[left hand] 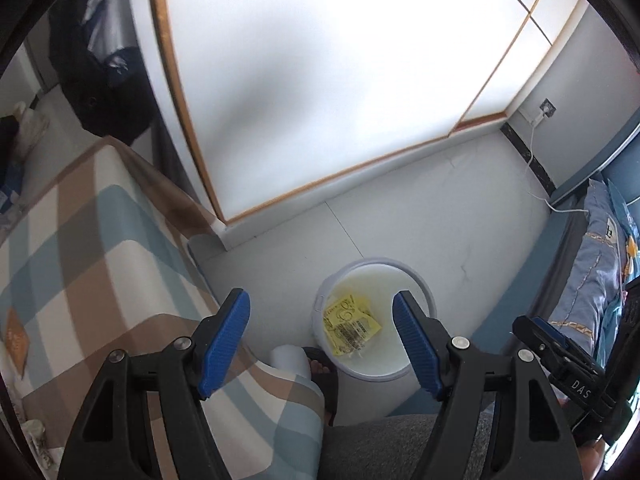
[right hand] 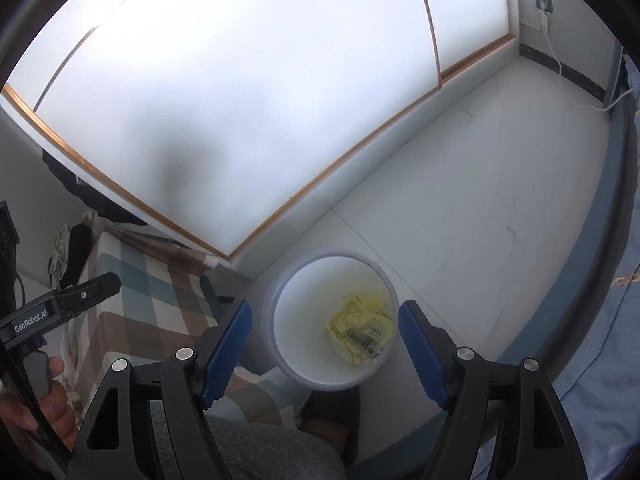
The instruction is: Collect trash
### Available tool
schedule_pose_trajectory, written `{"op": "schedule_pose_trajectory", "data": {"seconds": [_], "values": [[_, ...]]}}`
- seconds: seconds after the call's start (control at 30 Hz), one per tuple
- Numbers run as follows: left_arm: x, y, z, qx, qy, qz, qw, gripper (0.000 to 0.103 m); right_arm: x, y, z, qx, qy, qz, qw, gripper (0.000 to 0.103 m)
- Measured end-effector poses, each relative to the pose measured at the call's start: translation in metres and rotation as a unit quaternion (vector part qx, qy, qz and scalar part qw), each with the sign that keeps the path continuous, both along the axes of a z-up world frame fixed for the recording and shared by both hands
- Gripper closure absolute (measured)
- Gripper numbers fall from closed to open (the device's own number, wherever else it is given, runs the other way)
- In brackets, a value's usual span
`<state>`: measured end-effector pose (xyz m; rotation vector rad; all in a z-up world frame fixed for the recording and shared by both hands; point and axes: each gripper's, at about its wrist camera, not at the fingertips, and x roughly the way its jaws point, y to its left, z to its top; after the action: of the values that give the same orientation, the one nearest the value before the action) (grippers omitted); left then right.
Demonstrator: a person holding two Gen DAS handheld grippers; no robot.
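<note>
Trash: a yellow printed wrapper [left hand: 351, 326] lies crumpled on the bottom of the bin, towards its right side in the right wrist view [right hand: 362, 328]; it touches no gripper
Bin: a pale round waste bin [left hand: 420, 280] stands upright on the floor, near the person's feet, between the checked table on the left and the bed on the right; apart from the wrapper its inside looks bare
Left gripper: the left gripper [left hand: 321, 322] hangs above the bin, pointing steeply down, blue pads wide apart with nothing between them
Right gripper: the right gripper [right hand: 324, 330] hangs over the bin as well, pads spread just as wide and holding nothing; in the left wrist view it shows at the right edge [left hand: 554, 344]
Hand: the person's hand [right hand: 52, 408] grips the left tool's handle at the near left of the right wrist view
Surroundings: checked cloth [left hand: 88, 248] covers the table on the left; a sandalled foot [left hand: 320, 368] is just beside the bin's near rim; a frosted sliding door [left hand: 320, 80] fills the far side; blue patterned bedding [left hand: 592, 256] lies on the right
Step in hand: judging by the empty jaws over a bin that already has a wrapper in it, a drop-off looks complete
Next move: find another piece of trash; none is plainly visible on the floor, so the search likely turns to the table or bed, then a grasp and carry to the bin
</note>
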<state>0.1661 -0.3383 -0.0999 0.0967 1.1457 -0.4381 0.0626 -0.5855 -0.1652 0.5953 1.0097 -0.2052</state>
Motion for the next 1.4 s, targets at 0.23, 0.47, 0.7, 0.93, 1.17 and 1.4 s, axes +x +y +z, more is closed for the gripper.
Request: {"op": "schedule_pose_trajectory", "data": {"seconds": [0.23, 0.47, 0.7, 0.93, 1.17, 1.4], "values": [[-0.020, 0.051, 0.049, -0.028, -0.072, 0.045, 0.9960, 0.032, -0.002, 0.037, 0.051, -0.030, -0.061, 0.023, 0.997, 0.027], [-0.041, 0.106, 0.078, -0.049, -0.120, 0.094, 0.9872, 0.032, -0.009, 0.084, 0.099, -0.042, -0.125, 0.061, 0.989, 0.027], [-0.058, 0.166, 0.098, -0.066, -0.156, 0.134, 0.9765, 0.032, -0.013, 0.142, 0.131, -0.039, -0.177, 0.117, 0.976, 0.027], [-0.088, 0.224, 0.114, -0.059, -0.224, 0.171, 0.9577, 0.032, -0.017, 0.209, 0.145, -0.043, -0.205, 0.195, 0.958, 0.027], [-0.098, 0.287, 0.103, -0.060, -0.225, 0.218, 0.9478, 0.032, -0.023, 0.277, 0.148, -0.054, -0.222, 0.267, 0.936, 0.027], [-0.099, 0.349, 0.060, -0.035, -0.210, 0.252, 0.9440, 0.032, -0.030, 0.343, 0.125, -0.029, -0.205, 0.355, 0.911, 0.027]]}}
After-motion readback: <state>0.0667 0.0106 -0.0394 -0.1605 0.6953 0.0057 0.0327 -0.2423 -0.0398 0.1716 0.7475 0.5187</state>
